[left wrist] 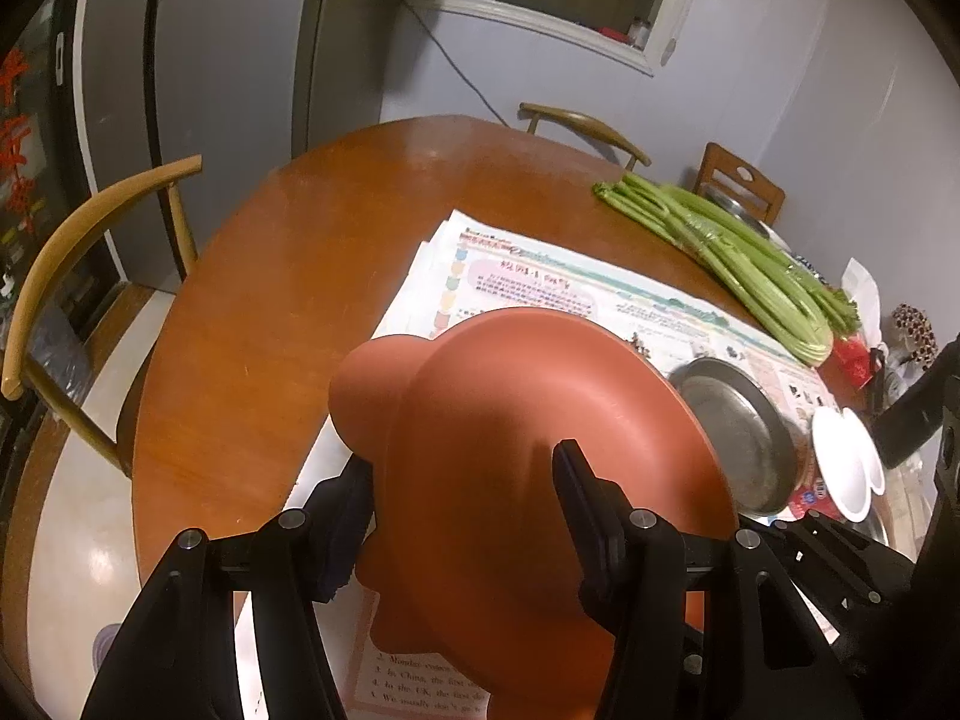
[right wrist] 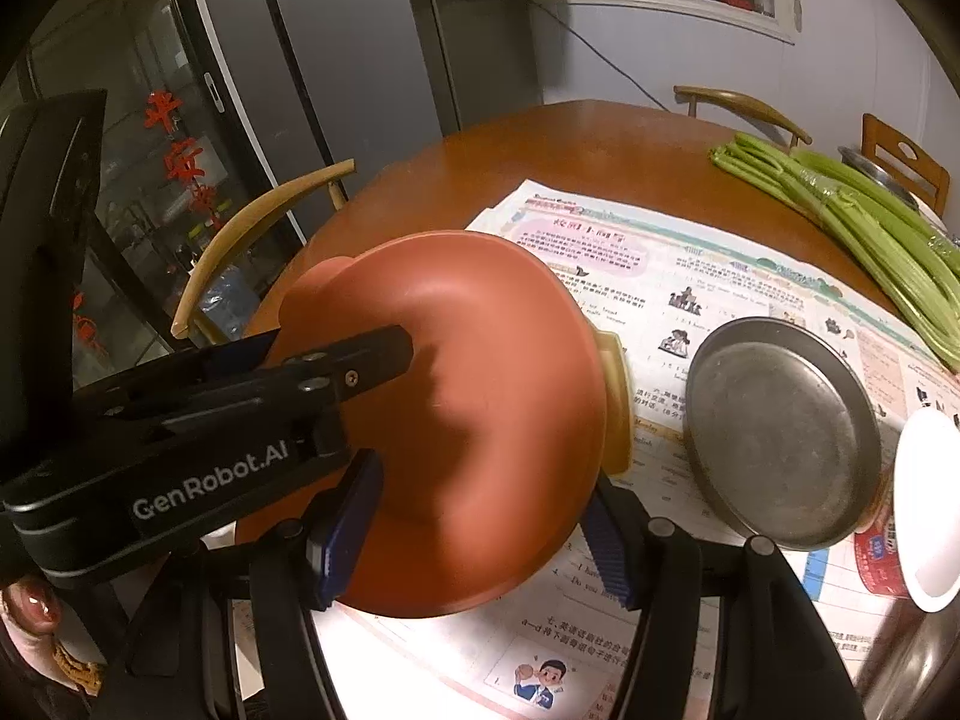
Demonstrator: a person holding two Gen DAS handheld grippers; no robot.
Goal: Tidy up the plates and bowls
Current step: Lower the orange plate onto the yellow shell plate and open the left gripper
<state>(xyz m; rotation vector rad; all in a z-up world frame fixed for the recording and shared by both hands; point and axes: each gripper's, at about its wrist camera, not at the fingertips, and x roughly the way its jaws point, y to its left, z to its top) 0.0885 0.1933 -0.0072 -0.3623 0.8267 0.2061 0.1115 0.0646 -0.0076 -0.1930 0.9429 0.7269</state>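
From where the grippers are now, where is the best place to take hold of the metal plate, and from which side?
Grip the metal plate at its raised rim, on the near edge facing the grippers. It lies flat on the newspaper, so only the thin upturned rim offers the jaws something to pinch: one finger inside, one outside. Come from the near side; the white dish crowds its right edge.

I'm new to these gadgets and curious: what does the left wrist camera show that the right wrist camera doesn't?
Left wrist only: the floor under the chair.

Right wrist only: the left tool's "GenRobot.AI" lettering, a glass door with red characters.

Both: the red-brown bowl gripped by both tools, the metal plate, the celery, the newspapers.
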